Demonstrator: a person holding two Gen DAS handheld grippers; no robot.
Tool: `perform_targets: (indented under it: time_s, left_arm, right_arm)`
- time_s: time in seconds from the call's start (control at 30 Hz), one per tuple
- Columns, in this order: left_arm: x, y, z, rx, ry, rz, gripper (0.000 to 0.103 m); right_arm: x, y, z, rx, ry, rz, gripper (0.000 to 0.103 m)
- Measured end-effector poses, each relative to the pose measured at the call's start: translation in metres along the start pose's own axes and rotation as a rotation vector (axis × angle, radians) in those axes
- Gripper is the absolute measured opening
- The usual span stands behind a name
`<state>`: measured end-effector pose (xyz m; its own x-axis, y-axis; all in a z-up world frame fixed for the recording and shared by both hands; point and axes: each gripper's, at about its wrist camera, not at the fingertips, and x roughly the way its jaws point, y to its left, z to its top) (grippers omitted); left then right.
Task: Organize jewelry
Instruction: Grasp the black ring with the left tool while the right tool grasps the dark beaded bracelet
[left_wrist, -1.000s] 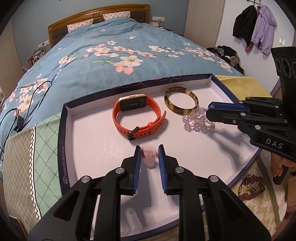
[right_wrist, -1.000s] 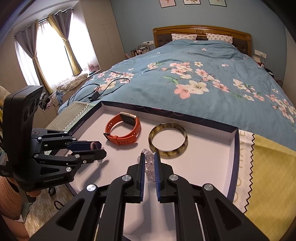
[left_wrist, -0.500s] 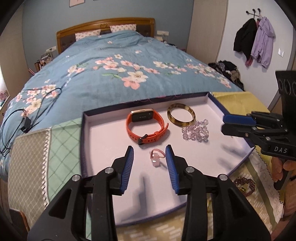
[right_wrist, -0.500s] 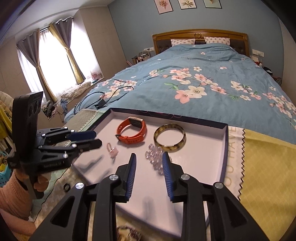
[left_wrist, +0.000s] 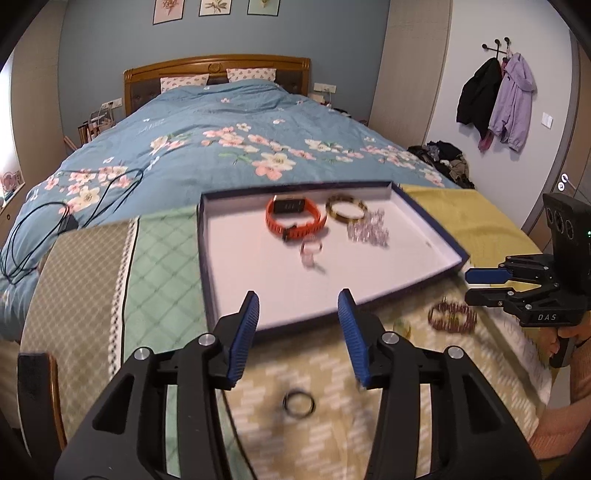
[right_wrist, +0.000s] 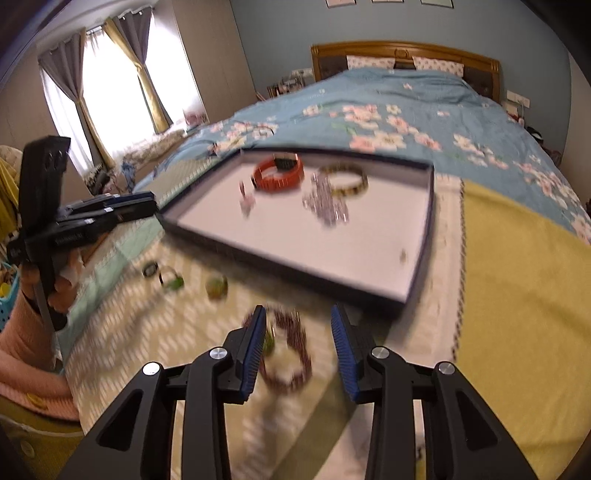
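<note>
- The left gripper (left_wrist: 298, 314) hangs over the patterned yellow-and-white cloth (left_wrist: 332, 435), near the front edge of the shallow white tray with dark blue walls (left_wrist: 236, 266); its blue-padded fingers (left_wrist: 245, 332) are spread wide and hold nothing.
- A small dark ring (left_wrist: 299, 403) lies on the cloth below that gap.
- Inside the tray, from left to right: an orange watch band with a dark face (left_wrist: 293, 218), a small pink piece (left_wrist: 310, 253) just in front of it, a tortoiseshell bangle (left_wrist: 346, 210), and a clear crystal bead bracelet (left_wrist: 367, 232) beside the bangle.
- A dark red bead bracelet (right_wrist: 286, 354) lies on the cloth outside the tray, blurred, between the spread fingers of the right gripper (right_wrist: 297, 332), which is empty and wide apart.
- Small greenish pieces (right_wrist: 216, 287) lie on the cloth, too blurred to identify.
</note>
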<state>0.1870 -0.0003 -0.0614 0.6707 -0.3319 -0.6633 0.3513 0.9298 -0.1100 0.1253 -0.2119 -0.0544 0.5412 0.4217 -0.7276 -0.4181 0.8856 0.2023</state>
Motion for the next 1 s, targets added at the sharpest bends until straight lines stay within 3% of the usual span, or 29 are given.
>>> perform_targets:
  time_s: [0.17,0.27,0.67,1.0]
  left_arm:
    - [-0.004,0.005,-0.021,-0.032,0.024,-0.006,0.045]
    - [-0.007,0.007,-0.026,-0.046,0.024,-0.018,0.045]
    - [-0.013,0.007,-0.032,-0.054,0.018,-0.023,0.045]
    - [-0.023,0.004,-0.042,-0.034,0.018,-0.03,0.045]
  right_arm:
    - [0.012,0.0,-0.015,0.0,0.066,-0.018,0.016]
    - [0.013,0.003,-0.016,-0.009,0.055,-0.041,0.003]
    - [0.003,0.026,0.005,-0.063,-0.084,-0.076,0.002]
    - [-0.016,0.035,0.012,-0.06,-0.139,-0.006,0.002]
